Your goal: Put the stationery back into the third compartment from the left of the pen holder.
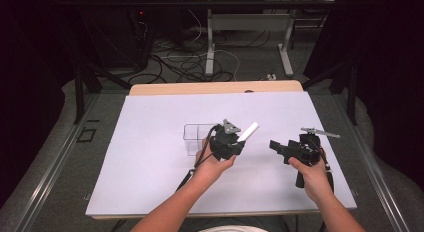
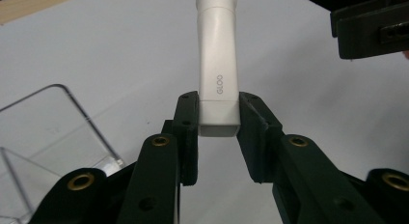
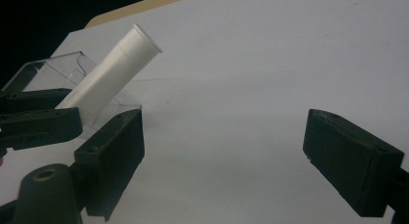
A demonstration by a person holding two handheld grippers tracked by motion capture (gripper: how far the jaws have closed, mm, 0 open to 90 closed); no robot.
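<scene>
High view: white glue stick held aloft beside a waiting gripper

High view is showing both forearms reaching in from the near edge over the white table [image 1: 150,157]. The left hand [image 1: 216,164] is gripping its tool from below and tilting it up and to the right, so the left gripper [image 1: 239,140] is pointing toward the other hand. Its jaws are pinching the flat base end of a white glue stick [image 1: 248,131], which is sticking out past the tips, capped end farthest away; in the left gripper view the glue stick [image 2: 219,64] is carrying the lettering "GLOO" just above the clamping pads. A clear plastic box [image 1: 196,138] is sitting on the table just behind and left of that gripper.

The right hand [image 1: 311,174] is holding the right gripper [image 1: 276,146] level, aiming left at the stick, near it but apart. Its jaws are standing wide with nothing between them.
</scene>
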